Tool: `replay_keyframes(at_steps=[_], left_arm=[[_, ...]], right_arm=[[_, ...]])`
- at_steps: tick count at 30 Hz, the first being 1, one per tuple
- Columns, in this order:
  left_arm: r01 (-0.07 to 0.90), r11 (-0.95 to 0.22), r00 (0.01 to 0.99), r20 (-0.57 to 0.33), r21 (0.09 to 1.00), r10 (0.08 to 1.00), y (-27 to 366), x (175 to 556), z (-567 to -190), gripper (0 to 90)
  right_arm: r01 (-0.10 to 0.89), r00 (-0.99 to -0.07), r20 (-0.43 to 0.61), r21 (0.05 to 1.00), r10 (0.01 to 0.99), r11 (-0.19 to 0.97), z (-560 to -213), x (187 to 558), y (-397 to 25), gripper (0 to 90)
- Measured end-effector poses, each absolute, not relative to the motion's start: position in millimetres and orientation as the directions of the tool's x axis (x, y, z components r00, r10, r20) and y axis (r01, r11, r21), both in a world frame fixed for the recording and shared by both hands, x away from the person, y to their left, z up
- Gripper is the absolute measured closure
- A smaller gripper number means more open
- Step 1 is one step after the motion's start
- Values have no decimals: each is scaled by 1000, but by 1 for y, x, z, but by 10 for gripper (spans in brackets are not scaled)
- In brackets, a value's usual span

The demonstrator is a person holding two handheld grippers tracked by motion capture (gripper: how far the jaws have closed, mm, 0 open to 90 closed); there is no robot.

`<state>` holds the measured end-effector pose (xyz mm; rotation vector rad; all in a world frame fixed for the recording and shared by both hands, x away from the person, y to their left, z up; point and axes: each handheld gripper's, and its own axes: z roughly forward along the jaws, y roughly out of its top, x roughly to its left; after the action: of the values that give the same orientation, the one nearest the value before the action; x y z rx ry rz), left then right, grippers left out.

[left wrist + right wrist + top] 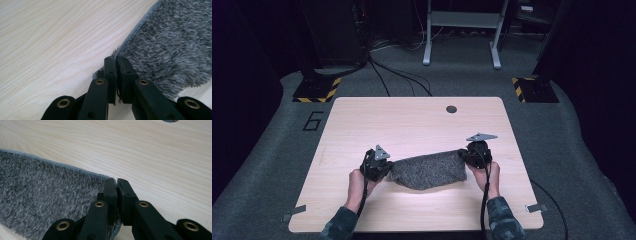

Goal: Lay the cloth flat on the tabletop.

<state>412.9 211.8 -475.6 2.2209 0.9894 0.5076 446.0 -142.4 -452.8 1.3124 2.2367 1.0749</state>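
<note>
Left hand-held gripper [384, 167], right hand-held gripper [464, 156] pinch grey towel [428, 170] corners.

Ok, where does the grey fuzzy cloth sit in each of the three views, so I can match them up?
High view: the grey fuzzy cloth lies at centre, stretched between the two claws.
Left gripper view: it fills the right side, its stitched edge pinched in the shut jaws.
Right gripper view: it fills the lower left, its corner pinched likewise.
Shared landmark: the cloth's stitched hem on the pale wooden table.
</note>
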Motion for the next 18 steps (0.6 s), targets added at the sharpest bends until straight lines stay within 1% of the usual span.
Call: replay_keyframes(at_steps=[3,6,7,10,14,15,17,18], left_arm=[[519,-501,640,73,693,764,213,413,-475,850],[530,-521,659,61,669,750,213,412,-479,839],[533,-534,662,70,656,746,212,412,-481,826],[547,-546,675,52,635,736,211,411,-486,803],[542,-542,674,54,642,737,211,410,-487,780],[536,-551,688,48,640,724,211,410,-486,776],[524,-559,683,75,642,727,209,409,-485,738],[525,-558,686,69,642,724,208,409,-485,712]], right_arm=[[602,-517,92,746,851,285,-452,444,-144,861],[597,-521,89,749,849,288,-454,440,-144,861],[597,-522,90,749,848,288,-454,439,-145,861],[588,-525,90,757,846,284,-454,436,-146,862],[584,-527,88,759,845,286,-453,432,-145,862],[585,-525,86,759,847,286,-453,431,-144,862],[585,-527,90,760,845,283,-453,430,-143,862],[579,-530,85,763,844,287,-453,429,-143,862]])
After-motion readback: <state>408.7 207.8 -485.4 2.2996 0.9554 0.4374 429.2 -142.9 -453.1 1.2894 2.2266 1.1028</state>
